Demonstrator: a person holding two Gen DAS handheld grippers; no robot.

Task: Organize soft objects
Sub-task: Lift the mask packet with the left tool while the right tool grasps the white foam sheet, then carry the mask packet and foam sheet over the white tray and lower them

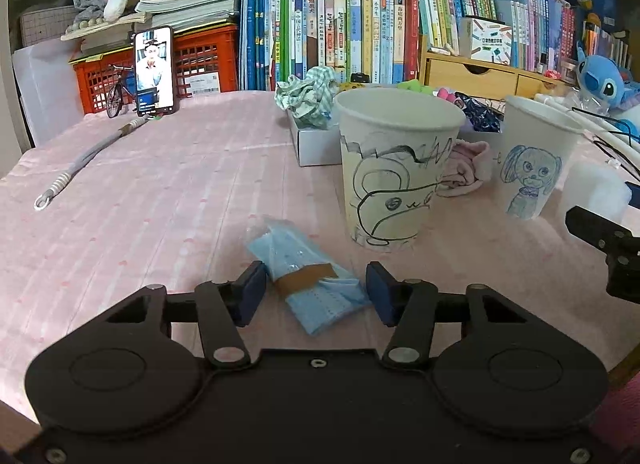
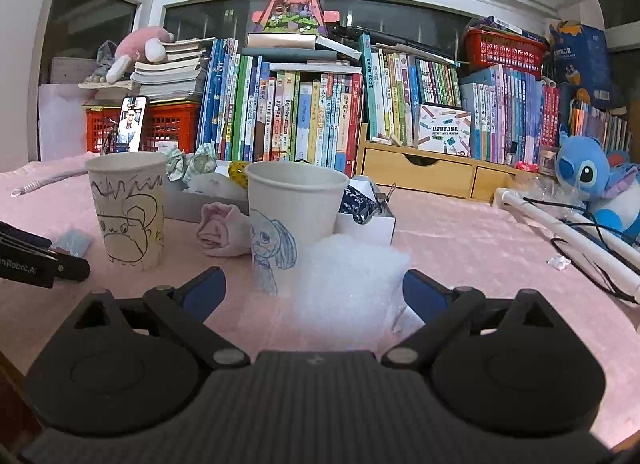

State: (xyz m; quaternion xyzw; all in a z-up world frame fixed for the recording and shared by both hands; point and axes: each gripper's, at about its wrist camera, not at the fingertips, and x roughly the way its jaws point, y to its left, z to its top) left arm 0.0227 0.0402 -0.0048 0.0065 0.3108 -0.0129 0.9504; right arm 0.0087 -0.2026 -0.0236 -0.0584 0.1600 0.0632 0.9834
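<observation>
The left tool [image 1: 316, 290] is hovering low over the pink-clothed counter [image 1: 160, 191] with its blue pads standing apart, and the folded blue face mask bundle [image 1: 308, 276], bound with a strip of brown tape, is lying on the cloth right between them, not yet pinched; that straddling pose looks like the setup for closing on it. The right tool [image 2: 314, 288] is likewise sitting spread wide, with a white tuft of stuffing [image 2: 348, 284] resting on the counter between its fingers, nearer the right pad. Just beyond, two paper cups are standing upright with mouths open, seemingly as bins: the frog-drawn cup [image 1: 394, 167] ahead of the mask and slightly right, the dog-drawn cup [image 2: 294, 223] just beside the stuffing. A rolled pink cloth [image 2: 222, 229] is lying between the cups, and behind them white boxes [image 1: 316, 141] are holding crumpled fabrics.
</observation>
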